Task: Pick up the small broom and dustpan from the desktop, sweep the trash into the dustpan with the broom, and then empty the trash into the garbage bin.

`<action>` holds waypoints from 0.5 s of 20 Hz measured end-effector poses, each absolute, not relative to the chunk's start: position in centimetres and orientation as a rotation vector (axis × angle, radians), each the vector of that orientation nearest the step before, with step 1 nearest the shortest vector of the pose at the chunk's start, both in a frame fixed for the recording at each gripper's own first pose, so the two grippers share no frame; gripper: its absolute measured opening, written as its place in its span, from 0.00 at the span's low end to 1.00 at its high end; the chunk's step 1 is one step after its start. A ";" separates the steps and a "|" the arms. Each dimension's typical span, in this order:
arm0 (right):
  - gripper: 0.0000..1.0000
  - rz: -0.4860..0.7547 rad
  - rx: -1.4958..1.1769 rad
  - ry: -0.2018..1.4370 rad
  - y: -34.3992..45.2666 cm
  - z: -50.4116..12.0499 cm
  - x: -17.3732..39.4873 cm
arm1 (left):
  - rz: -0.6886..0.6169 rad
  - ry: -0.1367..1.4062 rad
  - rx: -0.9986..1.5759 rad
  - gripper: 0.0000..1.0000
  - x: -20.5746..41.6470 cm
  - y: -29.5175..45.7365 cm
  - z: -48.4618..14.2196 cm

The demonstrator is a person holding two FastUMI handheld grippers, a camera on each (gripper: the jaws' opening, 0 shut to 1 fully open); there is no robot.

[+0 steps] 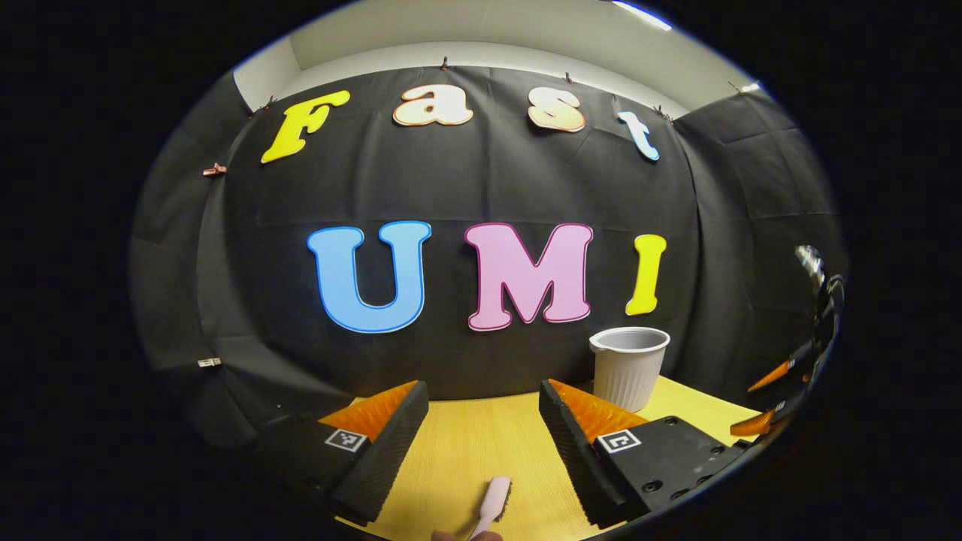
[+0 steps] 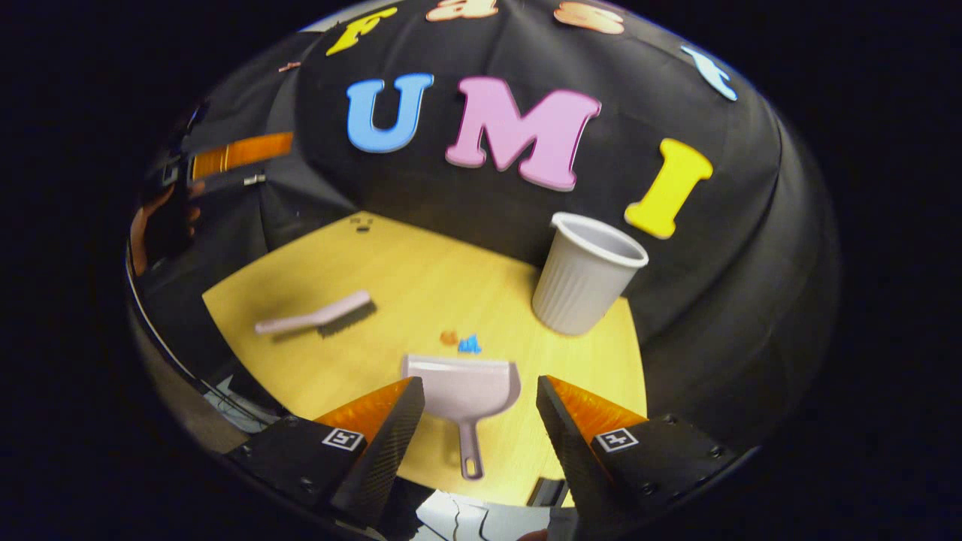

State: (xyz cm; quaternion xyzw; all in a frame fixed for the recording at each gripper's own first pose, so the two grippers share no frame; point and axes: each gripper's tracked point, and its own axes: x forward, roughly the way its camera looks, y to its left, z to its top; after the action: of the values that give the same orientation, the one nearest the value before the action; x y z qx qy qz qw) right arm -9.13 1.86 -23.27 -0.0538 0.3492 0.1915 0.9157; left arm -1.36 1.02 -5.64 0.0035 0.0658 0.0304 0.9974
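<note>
In the right gripper view, a small pale pink broom (image 2: 319, 316) lies flat on the yellow desktop (image 2: 421, 278) at the left. A pale dustpan (image 2: 464, 391) lies near the front, handle pointing toward me, just beyond my open right gripper (image 2: 481, 406). Small orange and blue trash bits (image 2: 461, 342) sit just past the dustpan's mouth. A ribbed white garbage bin (image 2: 586, 274) stands at the back right. In the left gripper view, my left gripper (image 1: 485, 409) hangs open above the desktop (image 1: 481, 443), the broom's tip (image 1: 492, 505) below it and the bin (image 1: 630, 367) beyond its right finger.
The black cloth wall closes the back and sides of the desk. The other gripper's orange fingers (image 1: 766, 398) show at the right edge of the left gripper view. In the right gripper view a hand holding the other gripper (image 2: 225, 158) is at the far left.
</note>
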 end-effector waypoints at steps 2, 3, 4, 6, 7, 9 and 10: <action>0.93 0.405 -0.106 0.807 1.8 -26.8 -9.9 | 0.073 0.144 0.002 0.95 -1.0 1.3 -6.1; 0.93 0.410 -0.105 0.849 1.8 -28.6 -10.1 | 0.079 0.148 -0.002 0.95 -0.9 1.4 -6.2; 0.93 0.413 -0.108 0.883 1.8 -30.0 -10.1 | 0.084 0.153 -0.006 0.95 -0.7 1.5 -6.5; 0.92 0.420 -0.112 0.948 2.0 -33.0 -10.1 | 0.095 0.167 -0.003 0.95 -0.4 1.8 -7.1; 0.92 0.426 -0.111 0.982 2.2 -34.5 -10.2 | 0.102 0.174 0.001 0.95 -0.3 2.1 -7.3; 0.91 0.440 -0.096 1.042 2.8 -37.1 -10.1 | 0.116 0.187 0.004 0.95 -0.2 2.4 -7.8; 0.90 0.447 -0.094 1.075 3.1 -38.4 -10.2 | 0.123 0.195 0.002 0.95 -0.2 2.5 -8.2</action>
State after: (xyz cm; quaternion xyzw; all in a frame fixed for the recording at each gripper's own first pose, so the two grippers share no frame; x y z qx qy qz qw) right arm -10.23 3.14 -38.40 -0.0444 0.5075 0.2112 0.8342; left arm -0.16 2.54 -8.18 0.0011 0.0975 0.0615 0.9933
